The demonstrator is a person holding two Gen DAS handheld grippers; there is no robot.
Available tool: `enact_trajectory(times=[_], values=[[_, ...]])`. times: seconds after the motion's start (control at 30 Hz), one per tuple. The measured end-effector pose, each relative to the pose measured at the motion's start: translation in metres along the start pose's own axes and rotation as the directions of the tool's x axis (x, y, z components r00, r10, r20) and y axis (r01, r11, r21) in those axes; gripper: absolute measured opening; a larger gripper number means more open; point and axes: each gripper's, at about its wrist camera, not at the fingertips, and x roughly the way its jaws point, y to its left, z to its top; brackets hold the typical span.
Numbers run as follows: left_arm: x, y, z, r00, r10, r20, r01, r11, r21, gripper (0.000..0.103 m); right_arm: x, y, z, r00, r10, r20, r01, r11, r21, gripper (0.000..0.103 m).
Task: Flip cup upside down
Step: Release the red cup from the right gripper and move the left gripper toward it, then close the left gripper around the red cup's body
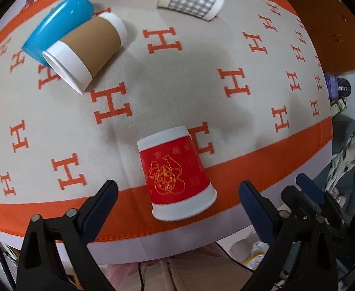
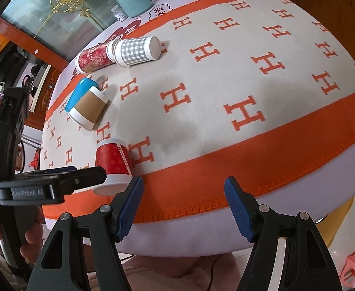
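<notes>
Red cup (image 1: 176, 173) stands mouth-down on the blanket's (image 1: 153, 77) orange border, near the table edge. Left gripper (image 1: 177, 201) spread wide, empty — fingers either side, not touching. Right gripper (image 2: 183, 206) also spread (empty). Brown cup (image 1: 85, 51) lies beyond, against blue cup (image 1: 56, 28).

The red cup (image 1: 176, 174) is standing upside down on the cloth (image 1: 177, 72) near its front edge. Behind it, four cups are lying on their sides.
</notes>
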Motion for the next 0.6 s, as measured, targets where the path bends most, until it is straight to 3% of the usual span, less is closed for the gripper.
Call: enact_trajectory(times=[0.3,0.6], values=[[0.025,0.018,0.020,0.993,-0.070,-0.094,0.061,0.994,-0.096,0.088,0.013,-0.003,0.009,1.000,0.009,-0.010,-0.009,0.999,0.040,0.070],[0.035,0.027,0.033,0.982,-0.117,-0.147,0.098,0.987,-0.129,0.079,0.033,-0.005,0.018,0.999,0.015,-0.036,-0.012,0.997,0.080,0.070]])
